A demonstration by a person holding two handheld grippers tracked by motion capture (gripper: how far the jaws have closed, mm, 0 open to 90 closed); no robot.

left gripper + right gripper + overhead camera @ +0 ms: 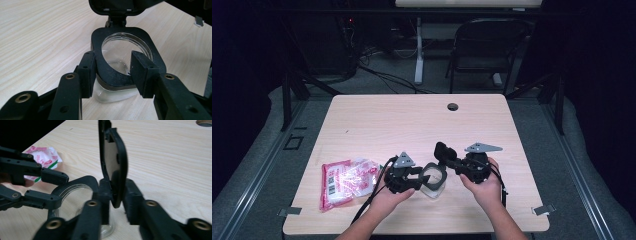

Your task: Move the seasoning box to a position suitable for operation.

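A clear jar with a black collar stands on the table near its front edge. Its hinged black lid is flipped up on edge. My left gripper is open and straddles the near end of the collar, pads close along its sides. In the high view it sits just left of the jar. My right gripper is open with the upright lid between its pads, a thin gap showing on the right. It comes in from the jar's right.
A pink and white packet lies left of my left hand, also seen far off. The wooden table has a cable hole at the back. A folding chair stands behind it.
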